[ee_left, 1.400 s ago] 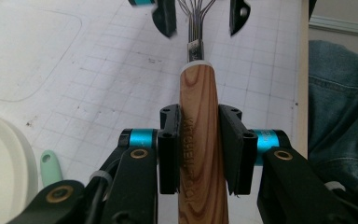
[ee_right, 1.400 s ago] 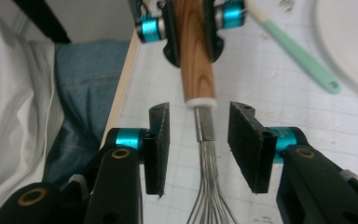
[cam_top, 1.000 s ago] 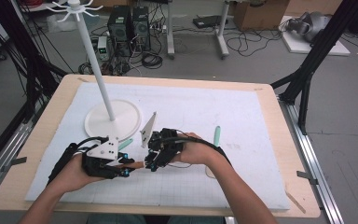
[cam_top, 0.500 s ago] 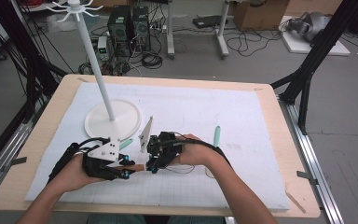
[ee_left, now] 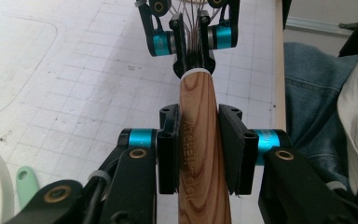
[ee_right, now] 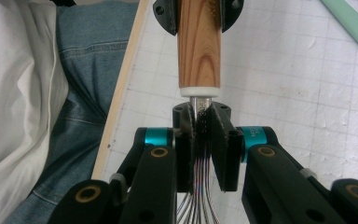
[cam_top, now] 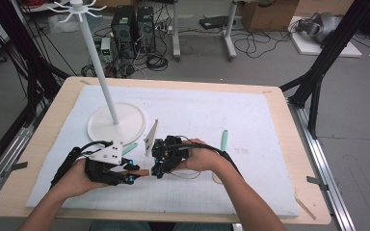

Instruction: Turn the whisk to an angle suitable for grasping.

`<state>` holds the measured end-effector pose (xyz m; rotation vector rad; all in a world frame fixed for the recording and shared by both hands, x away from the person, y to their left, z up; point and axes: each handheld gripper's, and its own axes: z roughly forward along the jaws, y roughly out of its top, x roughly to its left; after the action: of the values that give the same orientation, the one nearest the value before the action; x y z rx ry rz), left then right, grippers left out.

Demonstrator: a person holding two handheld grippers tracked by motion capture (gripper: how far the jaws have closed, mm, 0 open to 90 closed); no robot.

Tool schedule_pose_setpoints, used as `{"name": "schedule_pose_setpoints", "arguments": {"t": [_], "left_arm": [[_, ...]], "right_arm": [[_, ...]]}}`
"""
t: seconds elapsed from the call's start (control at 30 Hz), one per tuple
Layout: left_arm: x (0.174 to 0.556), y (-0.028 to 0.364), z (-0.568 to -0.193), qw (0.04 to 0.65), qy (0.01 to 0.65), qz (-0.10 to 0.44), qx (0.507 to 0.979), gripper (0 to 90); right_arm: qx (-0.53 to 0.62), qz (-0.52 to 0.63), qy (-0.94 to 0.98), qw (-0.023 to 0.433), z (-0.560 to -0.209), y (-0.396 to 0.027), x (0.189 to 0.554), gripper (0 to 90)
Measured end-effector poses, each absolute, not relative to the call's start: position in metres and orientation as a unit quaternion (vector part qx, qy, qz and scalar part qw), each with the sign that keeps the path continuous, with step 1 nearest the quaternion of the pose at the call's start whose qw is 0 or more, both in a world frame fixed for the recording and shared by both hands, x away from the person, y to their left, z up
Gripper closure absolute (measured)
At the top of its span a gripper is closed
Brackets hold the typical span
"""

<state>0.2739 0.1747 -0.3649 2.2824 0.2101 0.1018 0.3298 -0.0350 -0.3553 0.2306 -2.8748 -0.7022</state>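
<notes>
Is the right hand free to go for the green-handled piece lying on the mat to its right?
Probably not yet. The right tongs have just been closing on the whisk's wires, while the left tongs clamp its wooden handle. The green-handled piece lies unobstructed, but the whisk must be released first.

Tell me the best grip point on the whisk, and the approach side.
Grip the wooden handle mid-length, jaws squeezing its round sides, as the left gripper does. It is thick and rigid. The wires in the right gripper are thin, probably springy.

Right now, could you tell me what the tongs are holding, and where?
A whisk: left tongs grip its wooden handle, right tongs have just closed on its wires.
</notes>
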Motion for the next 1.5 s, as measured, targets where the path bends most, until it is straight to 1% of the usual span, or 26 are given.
{"name": "schedule_pose_setpoints", "arguments": {"t": [0.1,0.2,0.27,0.33,0.4,0.57,0.73,0.9,1.07,1.3,1.5], "left_arm": [[0.275,0.177,-0.364,0.413,0.09,0.041,0.906,63.2],[0.275,0.181,-0.363,0.419,0.096,0.042,0.902,60.7],[0.275,0.185,-0.361,0.429,0.101,0.043,0.897,56.6],[0.275,0.191,-0.358,0.439,0.109,0.047,0.891,55.3],[0.275,0.198,-0.356,0.449,0.118,0.05,0.884,51.4],[0.273,0.213,-0.354,0.473,0.14,0.054,0.868,47.0],[0.271,0.228,-0.354,0.492,0.16,0.061,0.853,44.9],[0.272,0.237,-0.356,0.508,0.175,0.058,0.842,45.1],[0.275,0.238,-0.36,0.527,0.189,0.046,0.827,47.6],[0.28,0.233,-0.359,0.575,0.203,0.028,0.792,59.3],[0.282,0.232,-0.355,0.597,0.218,0.041,0.771,63.9]], "right_arm": [[0.078,-0.233,-0.965,0.087,-0.355,-0.036,0.329,81.1],[0.077,-0.235,-0.965,0.082,-0.357,-0.036,0.328,81.1],[0.075,-0.236,-0.966,0.078,-0.358,-0.038,0.329,81.1],[0.071,-0.238,-0.966,0.076,-0.359,-0.04,0.329,81.1],[0.065,-0.241,-0.966,0.073,-0.359,-0.043,0.33,81.1],[0.051,-0.256,-0.963,0.066,-0.355,-0.049,0.332,81.1],[0.043,-0.279,-0.958,0.052,-0.349,-0.055,0.335,81.0],[0.032,-0.3,-0.953,0.042,-0.342,-0.059,0.334,81.0],[0.028,-0.332,-0.942,0.039,-0.335,-0.06,0.335,81.0],[0.015,-0.366,-0.93,0.03,-0.332,-0.059,0.337,81.0],[0.005,-0.387,-0.922,0.019,-0.333,-0.059,0.337,80.9]]}}
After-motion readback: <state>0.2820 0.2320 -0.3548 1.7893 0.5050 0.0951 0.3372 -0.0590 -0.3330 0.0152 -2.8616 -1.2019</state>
